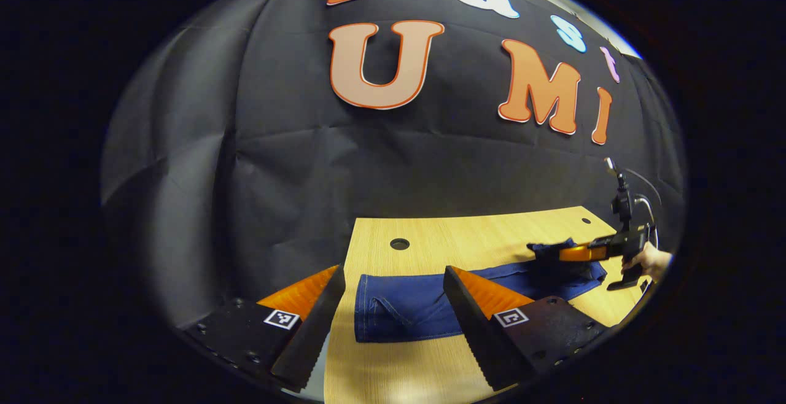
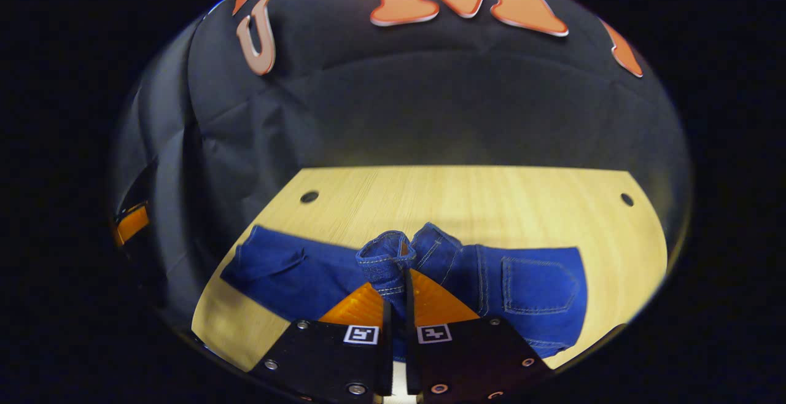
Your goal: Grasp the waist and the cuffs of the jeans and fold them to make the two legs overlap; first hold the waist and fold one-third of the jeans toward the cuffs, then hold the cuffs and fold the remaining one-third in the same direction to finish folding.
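The right gripper [image 2: 396, 296] is clamped on a bunched fold of the jeans [image 2: 528, 287], its two fingers drawn almost together with a cuff-like hemmed edge [image 2: 385, 255] pinched between them and raised a little off the counter [image 2: 466, 198]. Beyond that pinch the jeans lie flat across the near half of the counter, a back pocket [image 2: 539, 286] to one side of the raised fold and a longer stretch of denim to the other. In the left gripper view, the left gripper [image 1: 393, 296] stands wide open and empty just short of the jeans' nearest end — its fingers straddle that end without touching it, and the other gripper shows farther off at the jeans' far end. To do this step well, I judge the left gripper should close on the nearest edge through both layers before anything is carried, so that the two ends travel together. The lift should be low and level, with the fold line kept straight across the jeans — pulling on one end alone would likely drag the denim askew. Which end is the waist I cannot tell for certain.
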